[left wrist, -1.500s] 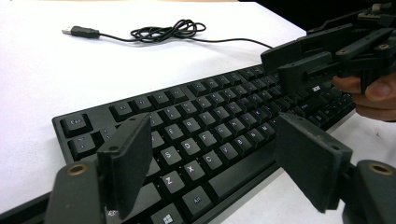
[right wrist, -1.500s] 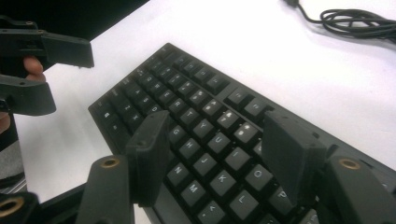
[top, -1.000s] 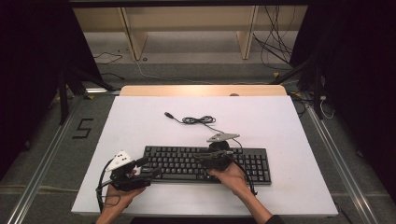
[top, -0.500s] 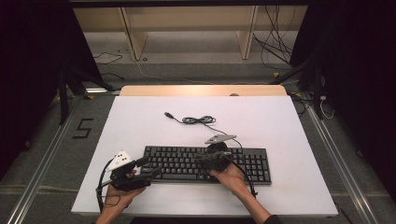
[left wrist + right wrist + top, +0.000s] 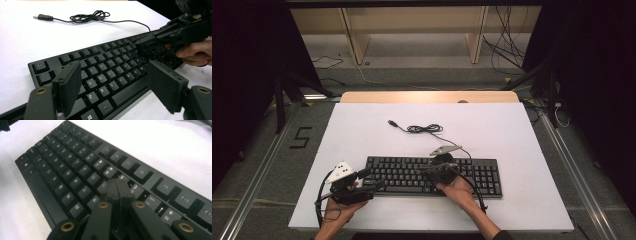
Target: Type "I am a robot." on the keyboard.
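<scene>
A black keyboard (image 5: 472, 172) lies along the near part of the white table (image 5: 362, 130). My left gripper (image 5: 371, 180) stands open at the keyboard's left end. In the left gripper view its jaws are wide apart (image 5: 112, 87), and the keyboard's (image 5: 100, 65) near left corner lies between and beyond them, untouched. My right gripper (image 5: 426, 170) is shut with nothing in it. Its joined tips (image 5: 118, 186) point down at the letter keys near the keyboard's (image 5: 62, 162) middle. Whether they press a key I cannot tell. The same shut gripper (image 5: 142, 46) appears in the left gripper view.
The keyboard's thin black cable (image 5: 424, 128) lies coiled on the table behind it and ends in a loose USB plug (image 5: 393, 123); both show in the left gripper view, cable (image 5: 87, 17) and plug (image 5: 42, 17). A wooden strip (image 5: 427, 96) edges the far side.
The right gripper's jaws have come together over the middle keys. Both hands stay about where they were, and the left gripper is still open.
</scene>
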